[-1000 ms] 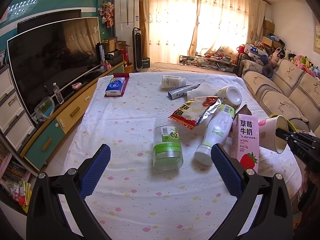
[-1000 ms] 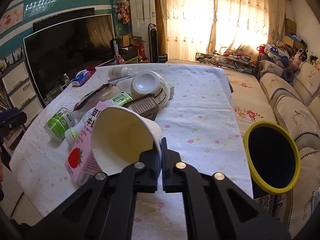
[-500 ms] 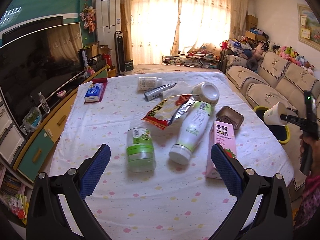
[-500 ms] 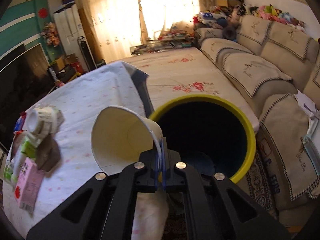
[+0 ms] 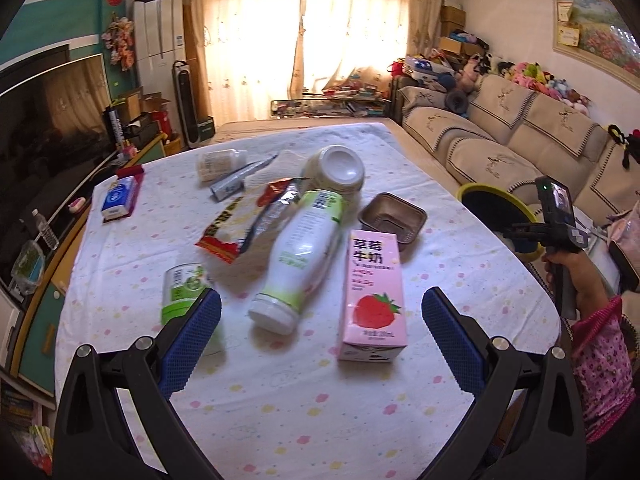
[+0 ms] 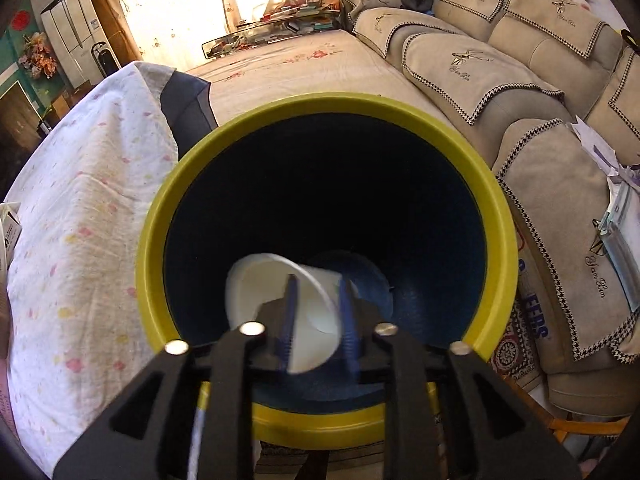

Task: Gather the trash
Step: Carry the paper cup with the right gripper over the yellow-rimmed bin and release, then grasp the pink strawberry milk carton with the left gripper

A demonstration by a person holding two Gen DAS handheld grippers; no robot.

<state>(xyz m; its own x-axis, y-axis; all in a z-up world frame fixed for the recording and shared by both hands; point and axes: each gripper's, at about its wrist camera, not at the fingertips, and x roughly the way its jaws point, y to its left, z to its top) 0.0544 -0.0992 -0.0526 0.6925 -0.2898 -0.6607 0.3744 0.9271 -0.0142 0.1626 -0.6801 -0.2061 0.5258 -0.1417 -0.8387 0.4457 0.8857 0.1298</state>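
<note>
White paper cup inside yellow-rimmed bin

left gripper jaws wide apart above table, pink milk carton upright, white bottle lying beside it

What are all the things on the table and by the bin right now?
table: 1, white cloth with coloured dots, centre
milk carton: 1, pink with strawberry, lying flat near front
big bottle: 1, white and green, on its side mid-table
small can: 1, green and white, front left
snack bag: 1, red and silver, behind the bottle
foil tray: 1, brown, right of the bottle
bin: 1, yellow rim, dark inside, beside the table
paper cup: 1, white, inside the bin's mouth
left gripper: blue pads, open above the table
right gripper: open over the bin
</note>
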